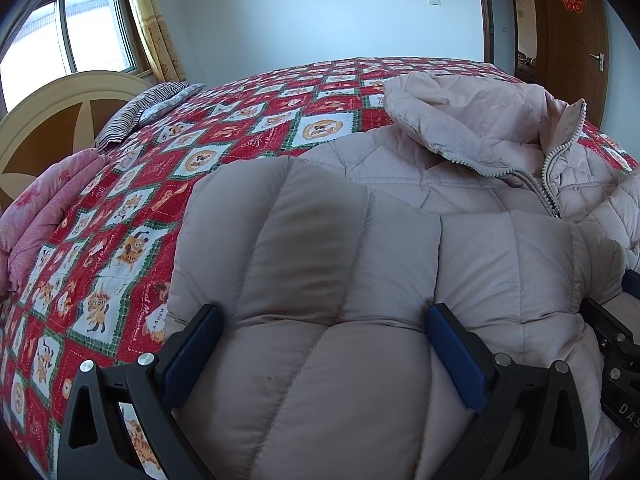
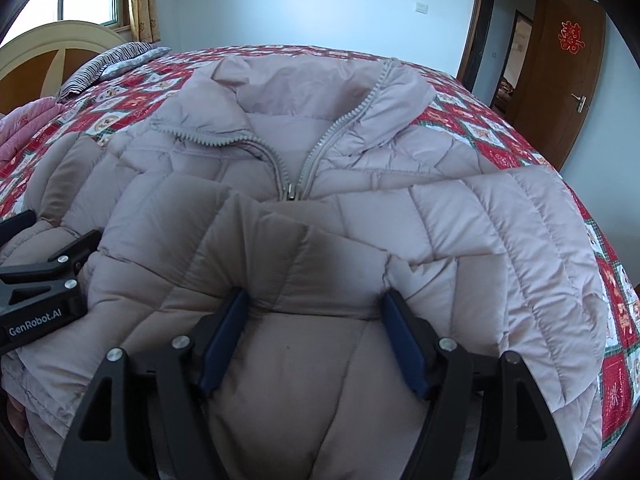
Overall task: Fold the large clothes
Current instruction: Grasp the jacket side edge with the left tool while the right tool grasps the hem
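Pale pink quilted jacket (image 2: 360, 208) spread front-up on the bed (image 1: 168, 184), collar (image 2: 304, 92) at the far end and lying open, zip closed from the chest down. Lower part brought up and doubled over the body, its folded edge resting just near of the zip pull (image 2: 291, 194). Near fold bulging up, thick and puffy, not pressed flat. Sleeves hard to make out; seemingly tucked in along the sides, though not certain.

Left hand-held gripper (image 1: 324, 316) spread wide, a broad bulge of padding filling the gap between the blue pads; pads apparently against the fabric, but whether pinching or merely straddling cannot be told. Right hand-held gripper (image 2: 316, 308) about two-thirds open, straddling a ridge of the folded layer, likewise unclear whether gripping.

Judged roughly midway: first lengthwise fold made, bundle not yet compact. Probably left: flattening the fold, another fold toward the collar, tidying the collar.

Beyond: red patchwork bedspread (image 1: 120, 216), striped pillow (image 1: 148, 108) and pink quilt (image 1: 44, 208) at far left, door (image 1: 572, 60) at far right.
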